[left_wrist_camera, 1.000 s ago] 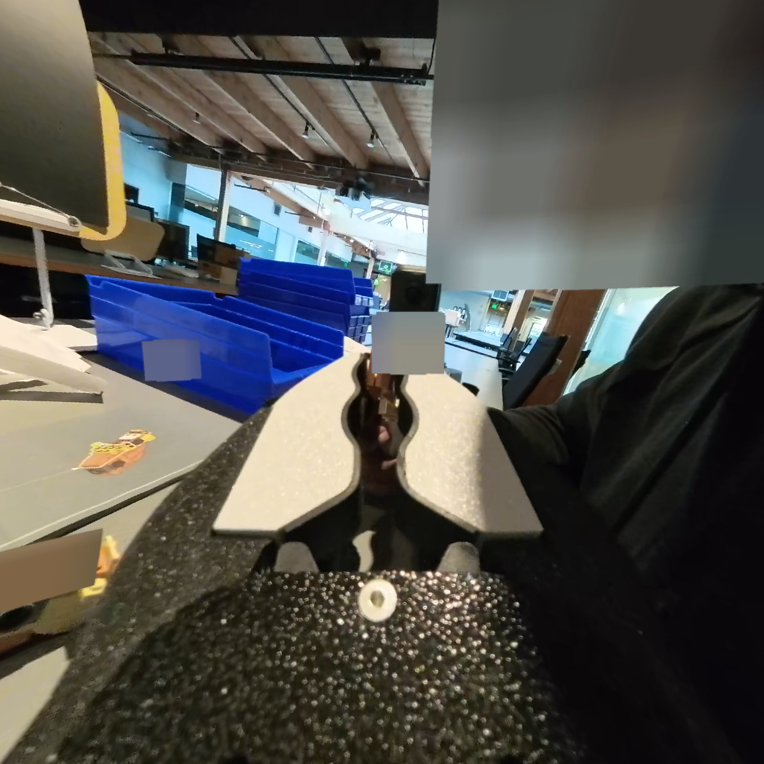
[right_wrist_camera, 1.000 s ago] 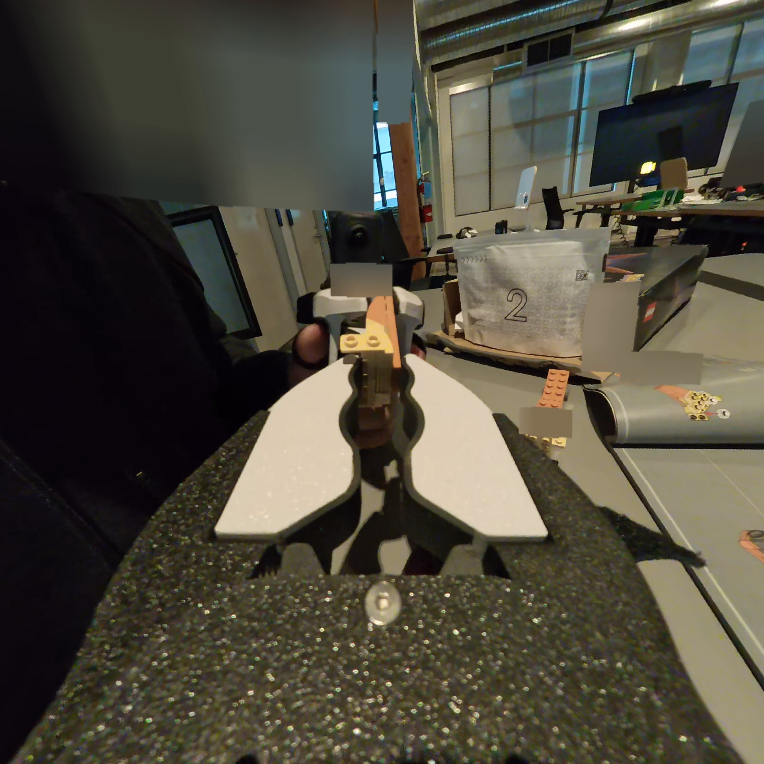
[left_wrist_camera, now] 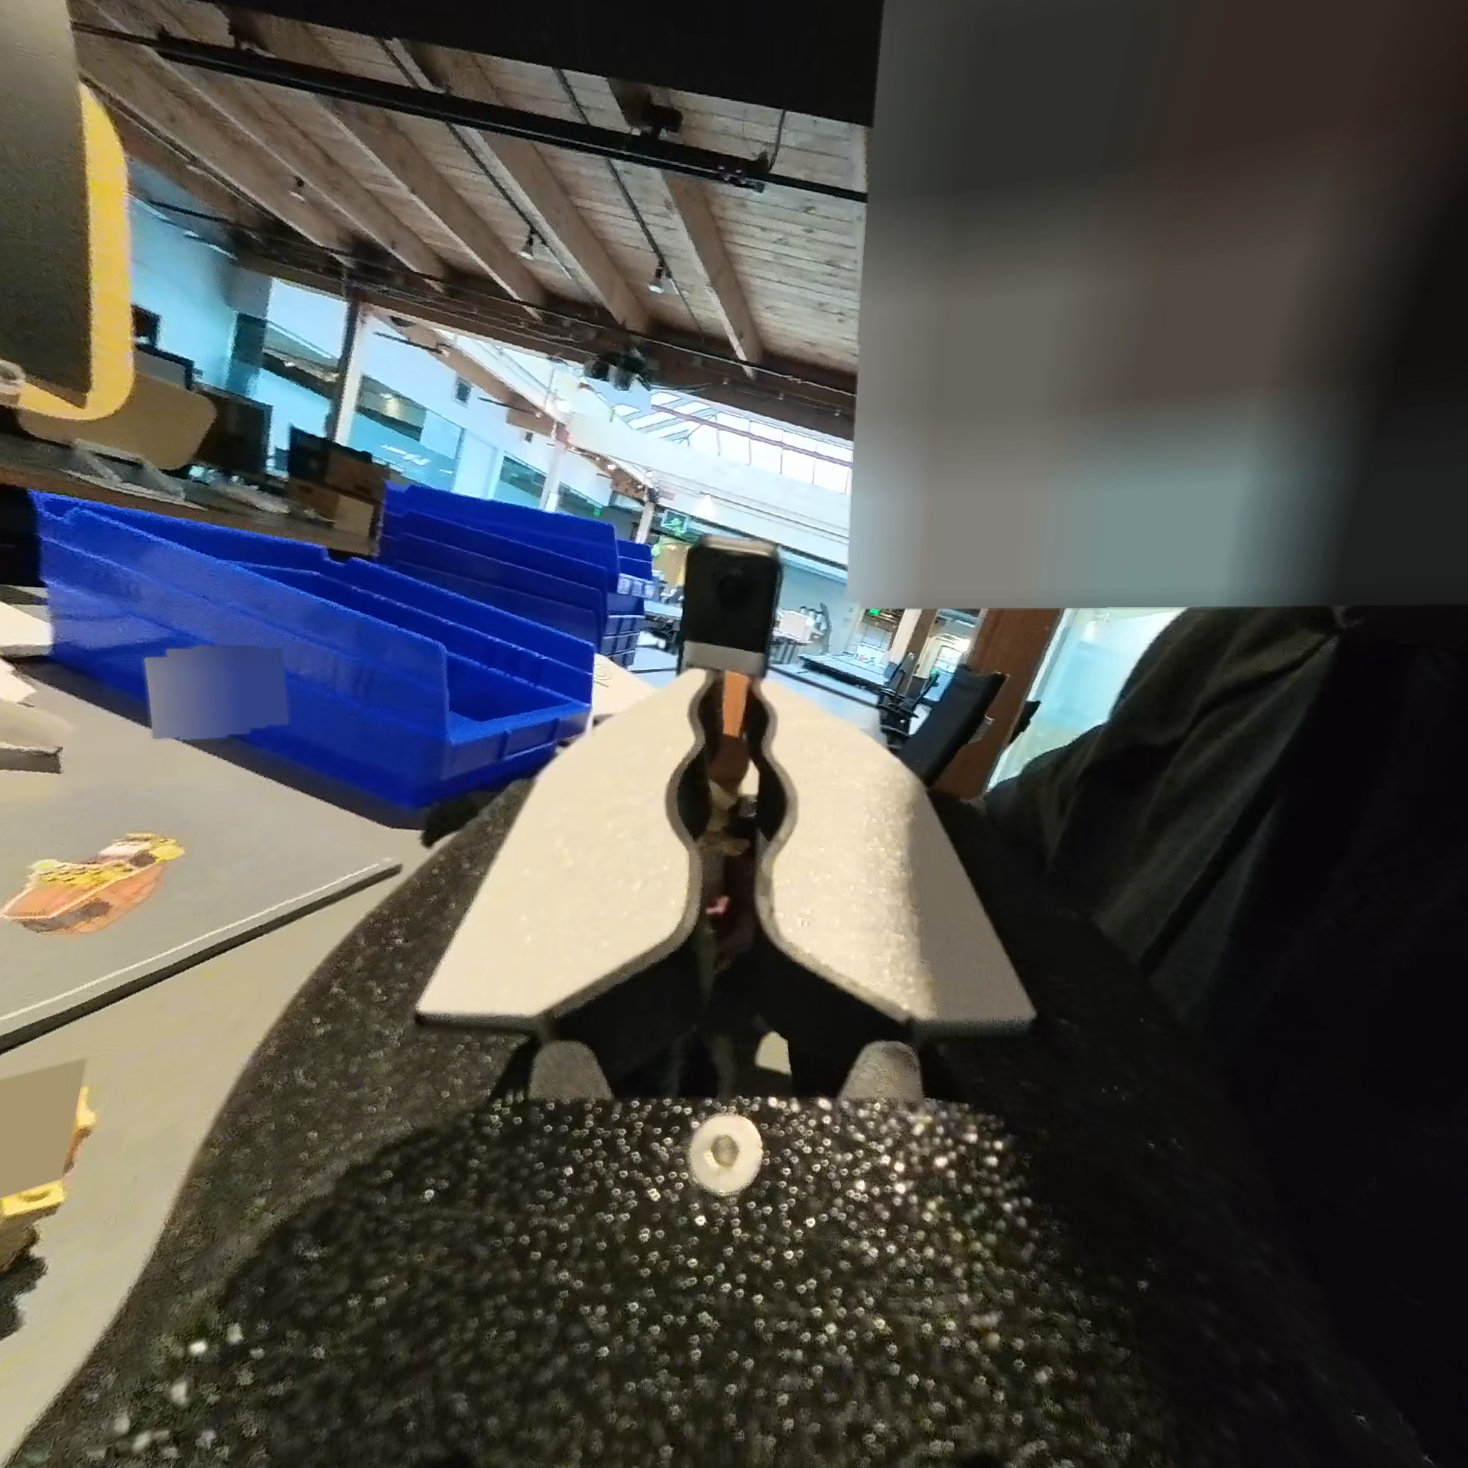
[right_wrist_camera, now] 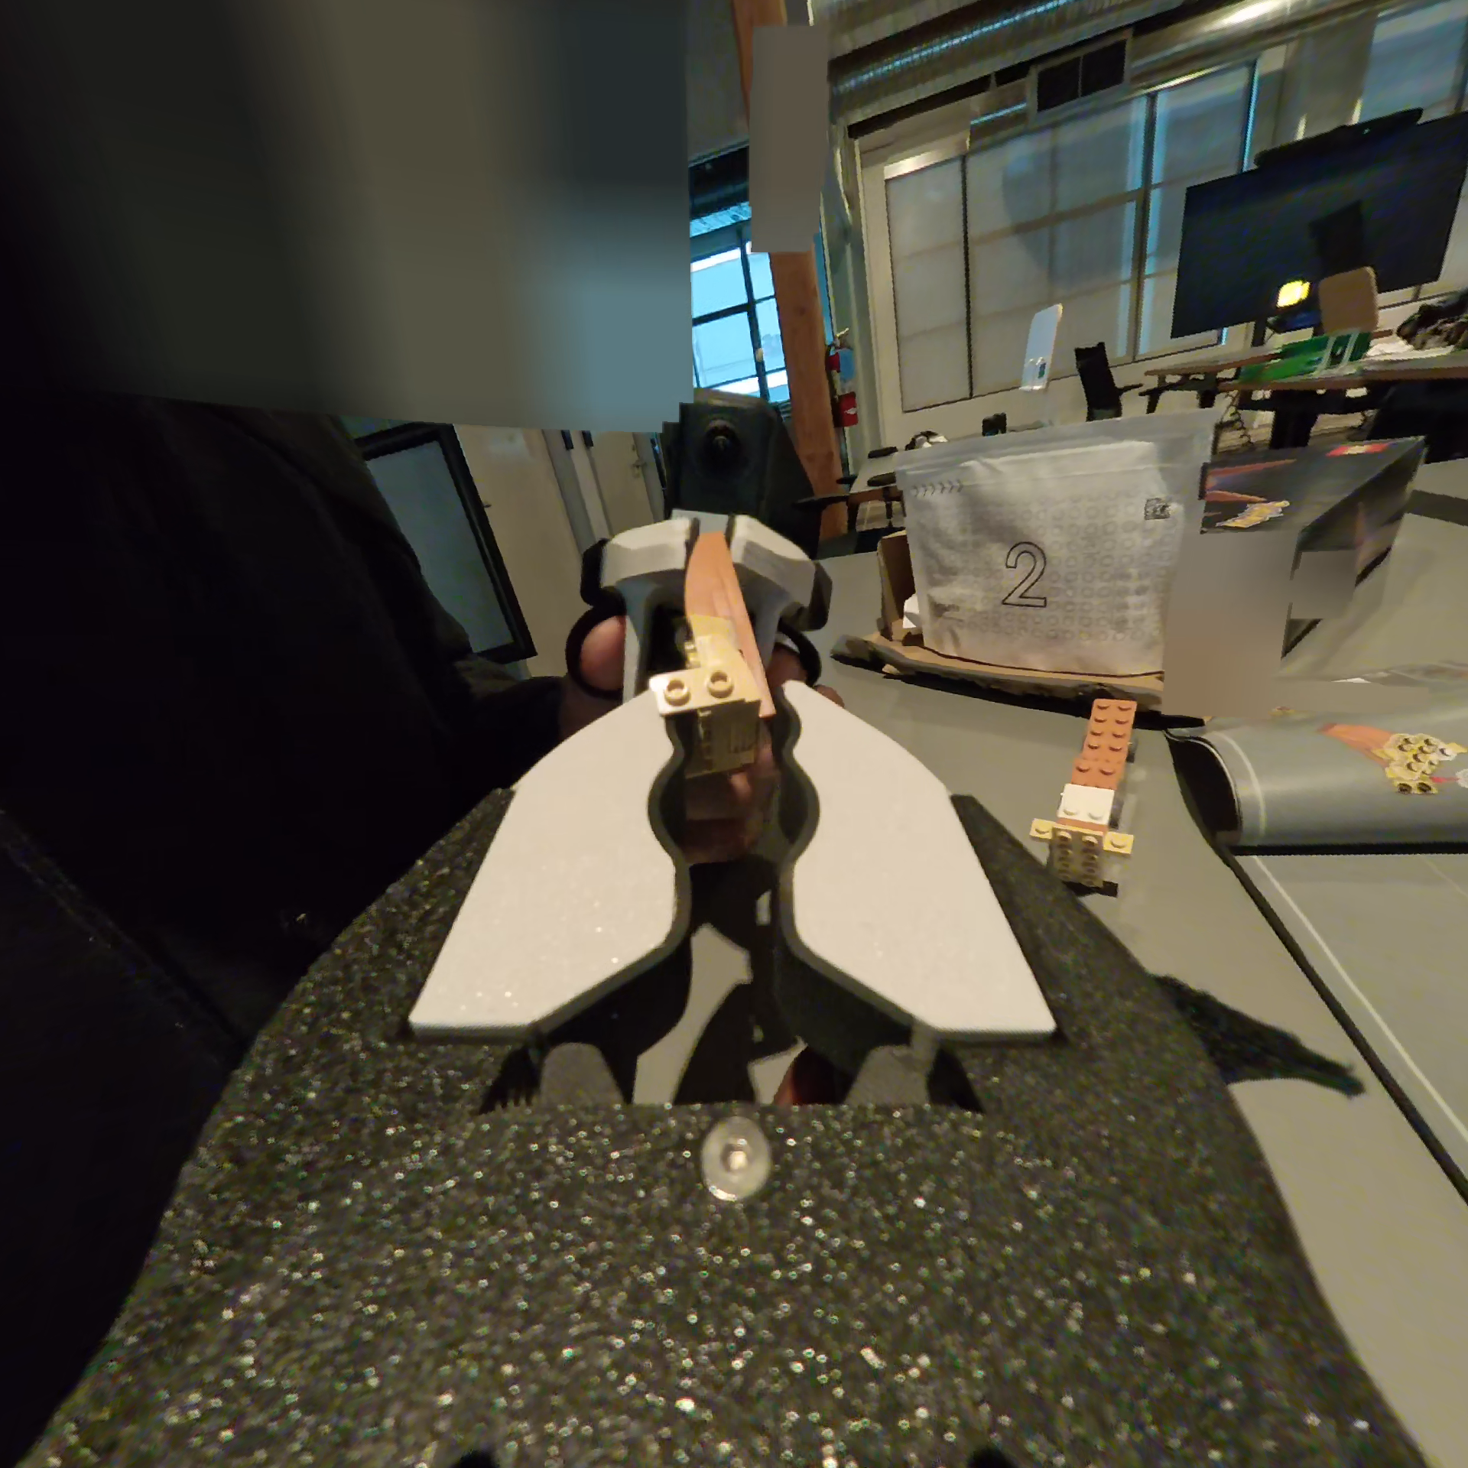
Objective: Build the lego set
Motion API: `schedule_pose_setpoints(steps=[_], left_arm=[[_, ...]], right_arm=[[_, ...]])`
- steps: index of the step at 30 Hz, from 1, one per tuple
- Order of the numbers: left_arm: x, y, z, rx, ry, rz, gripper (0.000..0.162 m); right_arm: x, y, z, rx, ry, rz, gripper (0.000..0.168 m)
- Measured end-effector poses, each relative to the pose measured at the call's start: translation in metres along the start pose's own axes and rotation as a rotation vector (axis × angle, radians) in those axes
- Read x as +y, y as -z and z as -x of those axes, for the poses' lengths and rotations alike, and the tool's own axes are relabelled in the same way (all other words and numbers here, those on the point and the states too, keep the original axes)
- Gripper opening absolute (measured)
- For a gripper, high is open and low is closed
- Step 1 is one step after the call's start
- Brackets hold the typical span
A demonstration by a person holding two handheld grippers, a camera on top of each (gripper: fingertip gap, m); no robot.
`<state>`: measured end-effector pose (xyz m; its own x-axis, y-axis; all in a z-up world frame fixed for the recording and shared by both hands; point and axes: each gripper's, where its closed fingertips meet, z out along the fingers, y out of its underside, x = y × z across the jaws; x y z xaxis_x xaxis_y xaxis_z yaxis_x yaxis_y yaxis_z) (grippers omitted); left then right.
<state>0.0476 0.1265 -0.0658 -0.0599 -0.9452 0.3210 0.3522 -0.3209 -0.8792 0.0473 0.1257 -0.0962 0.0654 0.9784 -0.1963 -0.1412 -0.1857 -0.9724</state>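
Claws meet mid-air: my right claw [right_wrist_camera: 727,735] clamps the tan brick stack [right_wrist_camera: 709,731], my left claw [right_wrist_camera: 709,556] pinches its thin brown plate [right_wrist_camera: 719,592]; light, snap-apart stuff, so I'd grip near joints; above the grey surface [right_wrist_camera: 993,794].

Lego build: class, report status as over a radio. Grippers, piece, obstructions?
Left gripper shut on brown plate. Right gripper shut on tan brick assembly, meeting the plate mid-air. Second assembly lies aside on table; nothing in between.
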Motion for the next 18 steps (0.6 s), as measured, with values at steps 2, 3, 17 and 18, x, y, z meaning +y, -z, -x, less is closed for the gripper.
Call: schedule_pose_setpoints(steps=[2, 3, 17, 18], left_arm=[[-0.001, 0.0, 0.004, -0.028, -0.02, 0.005, 0.006], [-0.001, 0.0, 0.005, -0.038, -0.031, 0.012, 0.007], [0.025, 0.008, 0.026, -0.131, -0.361, 0.334, 0.027], [0.027, 0.007, 0.026, -0.121, -0.356, 0.35, 0.023]], right_arm=[[-0.003, 0.002, -0.001, 0.0, -0.017, -0.017, 0.018], [-0.005, 0.003, -0.002, 0.006, -0.013, -0.022, 0.017], [0.013, 0.004, -0.013, 0.086, 0.084, 0.15, 0.016], [0.014, 0.004, -0.013, 0.085, 0.085, 0.158, 0.016]])
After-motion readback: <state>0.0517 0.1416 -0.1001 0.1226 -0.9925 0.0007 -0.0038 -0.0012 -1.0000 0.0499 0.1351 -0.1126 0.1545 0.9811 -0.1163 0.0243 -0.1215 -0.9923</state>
